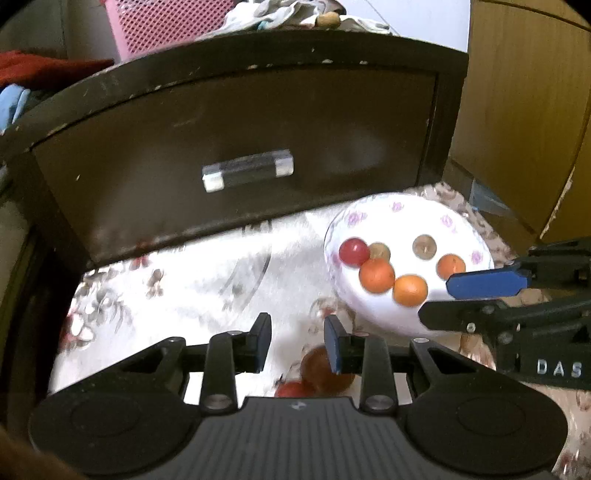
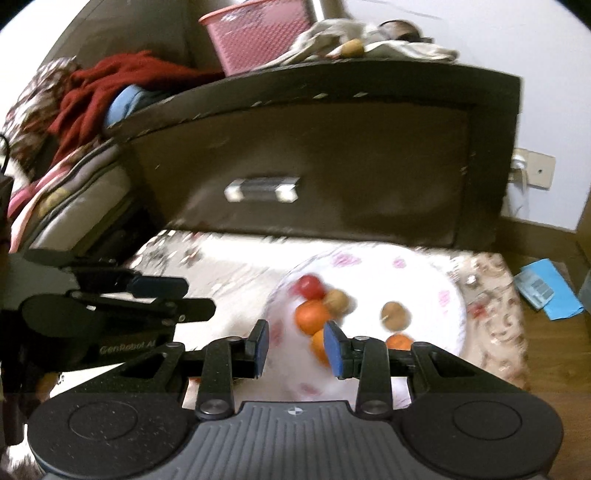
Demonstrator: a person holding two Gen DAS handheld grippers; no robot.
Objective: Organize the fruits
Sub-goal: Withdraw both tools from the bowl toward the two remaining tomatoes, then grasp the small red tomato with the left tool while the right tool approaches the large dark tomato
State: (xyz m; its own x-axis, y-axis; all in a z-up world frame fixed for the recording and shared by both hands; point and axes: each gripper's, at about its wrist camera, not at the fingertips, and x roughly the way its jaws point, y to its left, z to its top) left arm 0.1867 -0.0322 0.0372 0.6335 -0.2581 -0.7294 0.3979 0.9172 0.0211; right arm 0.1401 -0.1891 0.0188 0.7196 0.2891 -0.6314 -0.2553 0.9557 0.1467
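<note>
A dark cabinet (image 1: pixel 236 122) fills the background of both views; its drawer front carries one handle (image 1: pixel 247 174) with pale end caps. A pink basket (image 2: pixel 258 37) and crumpled cloth (image 2: pixel 332 35) sit on top of the cabinet. Red fabric (image 2: pixel 107 88) lies to its left in the right wrist view.

A floral cloth (image 1: pixel 177 280) covers the surface in front of the cabinet. A white plate (image 1: pixel 384 221) with pink flower marks rests on this cloth, right of centre in the left wrist view.

The plate holds six round fruits:
- one red fruit (image 1: pixel 354 252) at the left of the group;
- three oranges (image 1: pixel 376 275), of which the left one touches the red fruit and the middle one;
- two brown fruits (image 1: pixel 424 246), one tucked just behind the red fruit, the other apart.

Two more fruits lie off the plate on the cloth. An orange-brown one (image 1: pixel 317 365) sits partly behind the left gripper's blue pad, and a red one (image 1: pixel 293 389) lies just beside it, near the gripper body.

The left gripper (image 1: pixel 297 345) is above the cloth, jaws set wide and holding nothing. The right gripper (image 2: pixel 297 347) is over the near edge of the plate, jaws likewise wide and empty. Both views are blurred, so fine detail on the fruit is unclear.
</note>
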